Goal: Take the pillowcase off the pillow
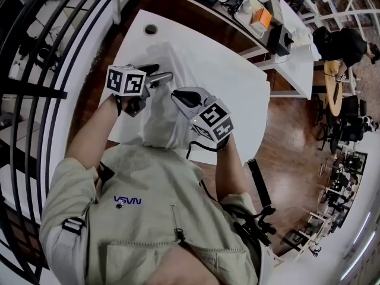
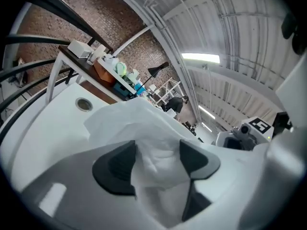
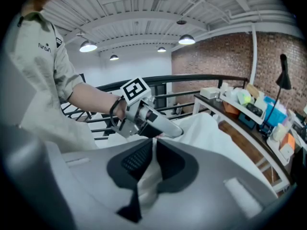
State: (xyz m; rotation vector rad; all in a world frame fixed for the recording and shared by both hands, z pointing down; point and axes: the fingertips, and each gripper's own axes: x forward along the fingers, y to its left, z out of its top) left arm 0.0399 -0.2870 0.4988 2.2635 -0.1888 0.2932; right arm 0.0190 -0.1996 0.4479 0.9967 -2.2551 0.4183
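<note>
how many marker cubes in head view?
2. Left cube sits on the left gripper; right cube on the right gripper, both above the white fabric. None looks hidden.

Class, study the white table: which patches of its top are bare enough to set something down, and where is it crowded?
Bare: the far left corner round the cable hole, between the table edge and the pillowcase; also the wide stretch from pillowcase to the right edge. Crowded: the near middle, where the left gripper and right gripper meet over bunched cloth.
</note>
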